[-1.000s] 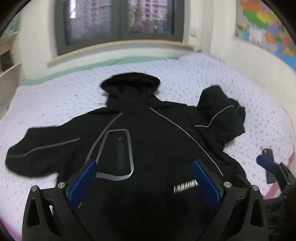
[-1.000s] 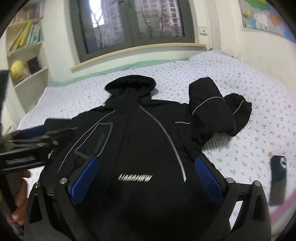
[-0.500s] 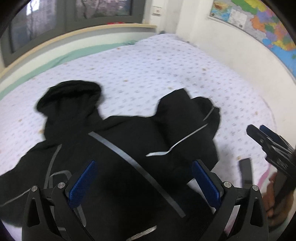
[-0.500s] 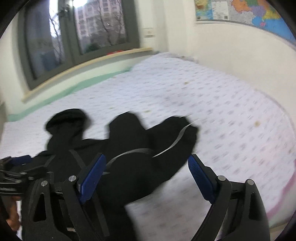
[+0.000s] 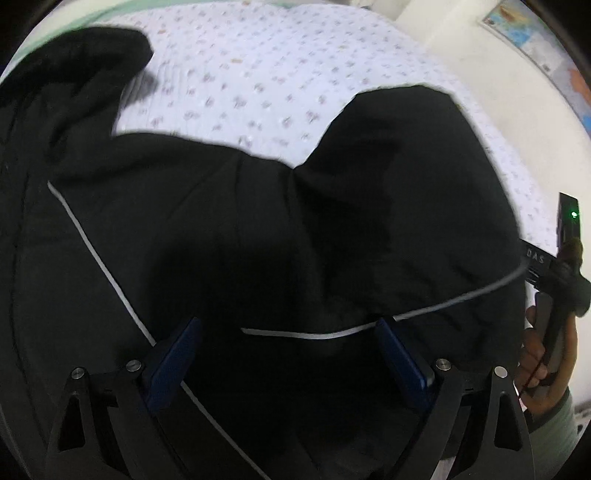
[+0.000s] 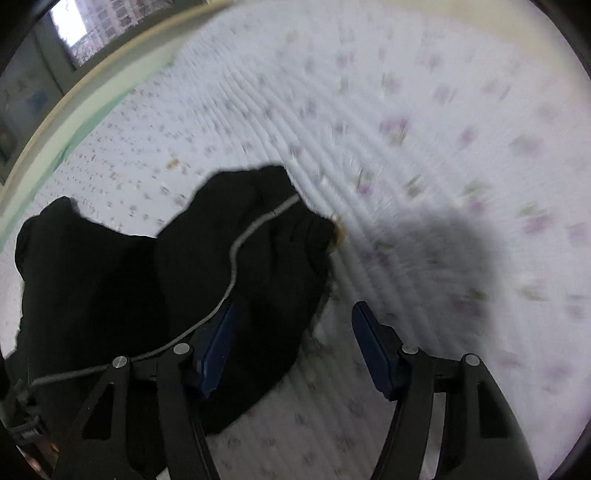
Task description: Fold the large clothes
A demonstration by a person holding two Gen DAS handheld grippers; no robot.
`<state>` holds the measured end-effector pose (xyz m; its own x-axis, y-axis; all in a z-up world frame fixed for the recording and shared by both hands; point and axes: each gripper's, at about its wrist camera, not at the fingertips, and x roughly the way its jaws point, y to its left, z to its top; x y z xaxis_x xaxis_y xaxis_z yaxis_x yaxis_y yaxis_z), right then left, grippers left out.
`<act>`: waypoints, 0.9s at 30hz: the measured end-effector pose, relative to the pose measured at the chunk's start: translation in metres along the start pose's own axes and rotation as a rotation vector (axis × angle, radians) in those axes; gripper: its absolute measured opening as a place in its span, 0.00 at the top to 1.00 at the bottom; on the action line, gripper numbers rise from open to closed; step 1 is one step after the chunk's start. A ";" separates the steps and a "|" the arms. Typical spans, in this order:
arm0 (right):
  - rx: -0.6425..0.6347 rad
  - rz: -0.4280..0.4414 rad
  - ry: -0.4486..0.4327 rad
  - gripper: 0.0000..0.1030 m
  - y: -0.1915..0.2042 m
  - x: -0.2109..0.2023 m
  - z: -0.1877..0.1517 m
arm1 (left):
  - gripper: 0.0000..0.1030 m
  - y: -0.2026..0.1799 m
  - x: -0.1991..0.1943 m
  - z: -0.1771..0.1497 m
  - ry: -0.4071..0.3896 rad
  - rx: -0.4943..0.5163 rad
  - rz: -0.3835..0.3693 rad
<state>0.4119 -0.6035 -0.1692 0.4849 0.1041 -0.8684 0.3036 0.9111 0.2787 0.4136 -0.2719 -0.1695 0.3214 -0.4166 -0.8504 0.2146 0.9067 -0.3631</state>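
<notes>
Home bedroom, bed in floral quilted sheet [image 6: 424,110], window [image 6: 74,33], wall map [image 5: 532,40]

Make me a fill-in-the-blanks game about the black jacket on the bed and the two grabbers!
1. The jacket is the color ____.
2. The jacket lies on a white bedspread printed with small ____.
3. The fingers of the left gripper and the right gripper have pads colored ____.
4. Both grippers have their jaws ____, with nothing pinched between them.

Missing words: black; flowers; blue; open
</notes>
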 end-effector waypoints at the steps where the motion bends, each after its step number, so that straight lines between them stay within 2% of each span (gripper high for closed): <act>1: 0.010 0.027 -0.001 0.33 0.000 0.005 0.002 | 0.08 0.001 0.006 -0.002 0.009 0.001 0.014; 3: -0.012 0.054 -0.012 0.34 0.009 0.015 0.006 | 0.08 0.002 0.011 -0.005 0.017 0.006 0.028; 4: -0.029 0.070 -0.010 0.41 0.015 0.018 0.008 | 0.08 0.000 0.011 -0.005 0.016 0.013 0.034; 5: -0.049 0.086 -0.005 0.54 0.020 0.022 0.010 | 0.08 -0.002 0.010 -0.006 0.019 0.026 0.044; 6: -0.075 0.102 0.007 0.79 0.027 0.024 0.011 | 0.08 -0.003 0.009 -0.005 0.021 0.031 0.050; 7: -0.085 0.100 0.004 0.83 0.029 0.021 0.011 | 0.08 -0.005 0.006 -0.005 0.023 0.032 0.055; 10: -0.142 0.072 -0.065 0.88 0.036 -0.014 0.009 | 0.08 -0.010 -0.008 -0.002 0.012 0.036 0.074; 13: -0.189 -0.008 -0.185 0.88 0.031 -0.079 0.008 | 0.08 -0.035 -0.036 0.007 -0.029 0.075 0.050; 17: -0.152 -0.126 -0.319 0.88 -0.007 -0.158 0.012 | 0.08 -0.081 -0.062 0.023 -0.062 0.150 -0.056; 19: -0.110 -0.150 -0.334 0.88 -0.031 -0.176 0.013 | 0.08 -0.104 -0.057 0.030 -0.050 0.171 -0.126; 21: -0.064 -0.147 -0.304 0.89 -0.053 -0.175 0.013 | 0.08 -0.118 -0.043 0.032 -0.024 0.178 -0.157; 23: -0.039 -0.170 -0.258 0.89 -0.067 -0.159 0.009 | 0.08 -0.125 -0.015 0.029 0.042 0.161 -0.193; 26: -0.010 -0.168 -0.185 0.89 -0.079 -0.127 0.000 | 0.08 -0.121 0.034 0.023 0.148 0.138 -0.148; 27: -0.003 -0.172 -0.170 0.89 -0.080 -0.118 -0.002 | 0.08 -0.115 0.055 0.015 0.157 0.138 -0.135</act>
<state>0.3291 -0.6882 -0.0897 0.5575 -0.1208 -0.8214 0.3913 0.9108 0.1316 0.4204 -0.3998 -0.1694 0.1361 -0.5078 -0.8507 0.3732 0.8217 -0.4308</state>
